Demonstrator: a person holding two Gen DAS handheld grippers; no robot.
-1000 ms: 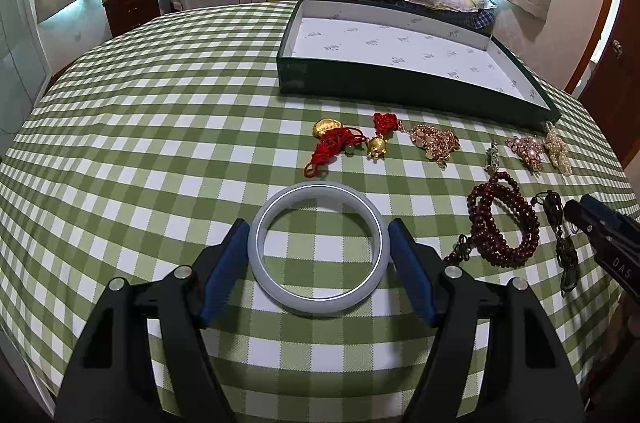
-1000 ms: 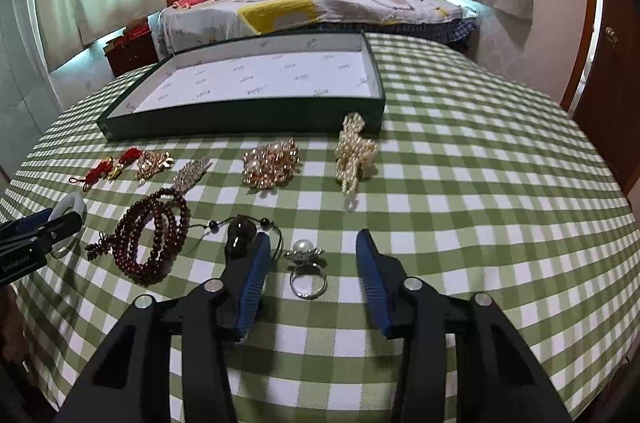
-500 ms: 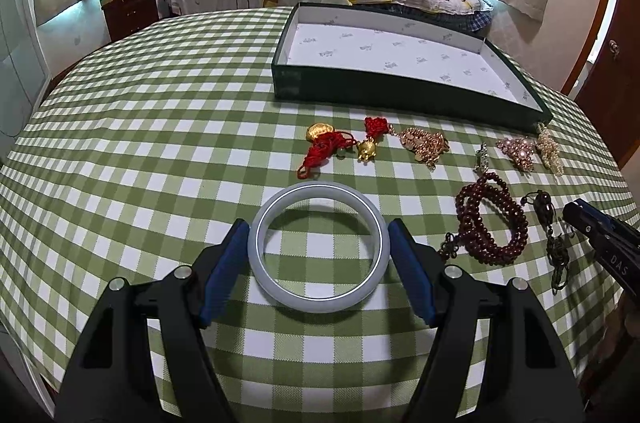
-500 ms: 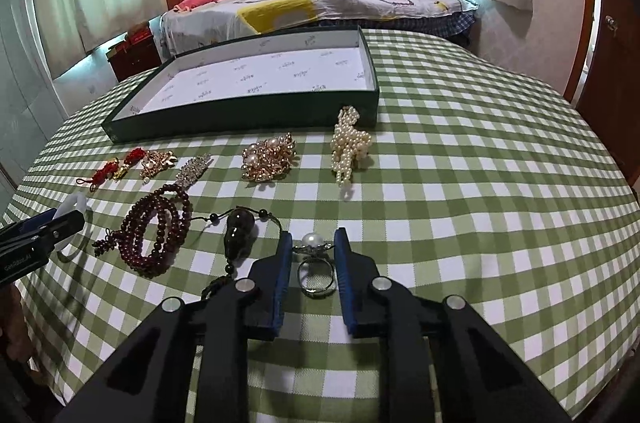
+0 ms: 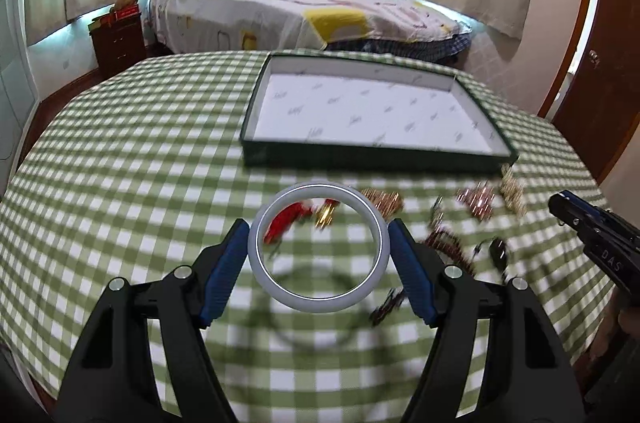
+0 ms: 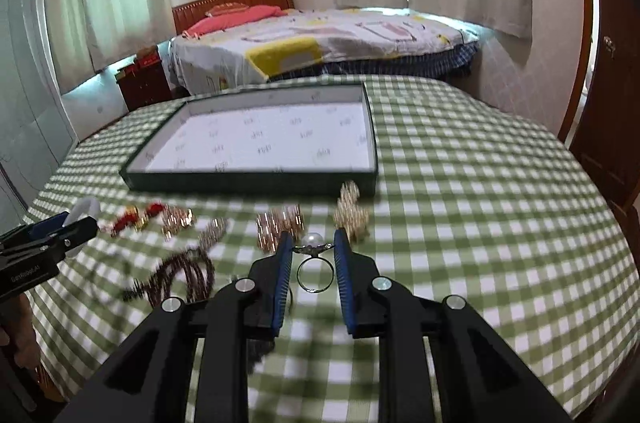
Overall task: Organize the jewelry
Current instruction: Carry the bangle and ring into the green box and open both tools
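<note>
Little can be read. In the left wrist view, the right gripper point(image 5: 560, 209) at the far right bears white letters on its black body — "DAS". In the right wrist view, the left gripper point(image 6: 86, 223) at the left edge carries small white lettering, blurred. The box point(image 6: 248, 179) lining has repeated dark marks — too small to read.

The bench point(image 6: 480, 183) wears a green-and-white checked cloth. On it sits a flat dark green box point(image 6: 256, 183) with a white lining, and just before the box lies a blurred row of jewelry: red tassels point(image 6: 132, 217), gold brooches point(image 6: 280, 223) and dark beads point(image 6: 184, 275).
</note>
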